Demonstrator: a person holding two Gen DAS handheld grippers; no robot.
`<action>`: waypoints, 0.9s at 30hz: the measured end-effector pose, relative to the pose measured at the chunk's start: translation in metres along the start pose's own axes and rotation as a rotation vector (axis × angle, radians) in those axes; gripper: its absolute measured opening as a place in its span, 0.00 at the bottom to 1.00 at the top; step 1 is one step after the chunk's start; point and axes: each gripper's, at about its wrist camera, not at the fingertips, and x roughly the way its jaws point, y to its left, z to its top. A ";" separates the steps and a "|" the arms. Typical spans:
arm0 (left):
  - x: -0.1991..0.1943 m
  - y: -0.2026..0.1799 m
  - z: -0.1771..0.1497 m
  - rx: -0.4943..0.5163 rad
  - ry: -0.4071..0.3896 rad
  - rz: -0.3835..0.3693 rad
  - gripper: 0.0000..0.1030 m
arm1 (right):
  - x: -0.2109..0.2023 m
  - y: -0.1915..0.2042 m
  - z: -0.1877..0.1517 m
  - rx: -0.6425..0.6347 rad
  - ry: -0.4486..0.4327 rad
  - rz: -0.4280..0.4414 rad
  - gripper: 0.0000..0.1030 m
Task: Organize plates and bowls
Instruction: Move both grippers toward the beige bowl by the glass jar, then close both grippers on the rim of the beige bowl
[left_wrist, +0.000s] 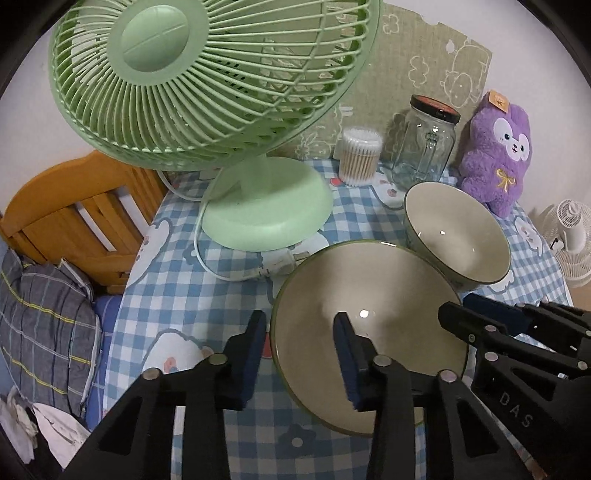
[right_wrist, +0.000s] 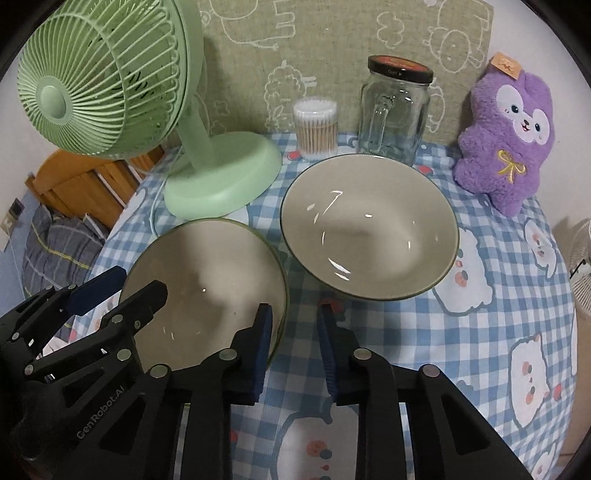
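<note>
In the left wrist view the green fan (left_wrist: 207, 74) is cut off by the top edge, and the near bowl (left_wrist: 369, 332) has its lower rim hidden behind the left claw (left_wrist: 301, 363). At the right edge a white fan (left_wrist: 570, 240) shows only in part. In the right wrist view the near bowl's bottom edge lies behind the right claw (right_wrist: 293, 350), and whether its pads press the rim cannot be told.

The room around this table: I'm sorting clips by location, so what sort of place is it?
Probably a bedroom at home. A wooden bed frame with plaid bedding stands beside the table, which holds a purple plush toy and a green desk fan.
</note>
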 end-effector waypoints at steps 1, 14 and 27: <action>0.000 0.000 0.001 -0.002 0.001 0.005 0.34 | 0.000 0.001 0.000 0.001 0.000 0.001 0.21; 0.005 0.003 0.005 0.001 0.002 0.053 0.09 | -0.001 0.012 0.004 -0.042 -0.015 -0.021 0.15; 0.005 0.001 0.003 0.012 0.004 0.088 0.04 | 0.004 0.011 0.007 -0.045 -0.010 -0.034 0.10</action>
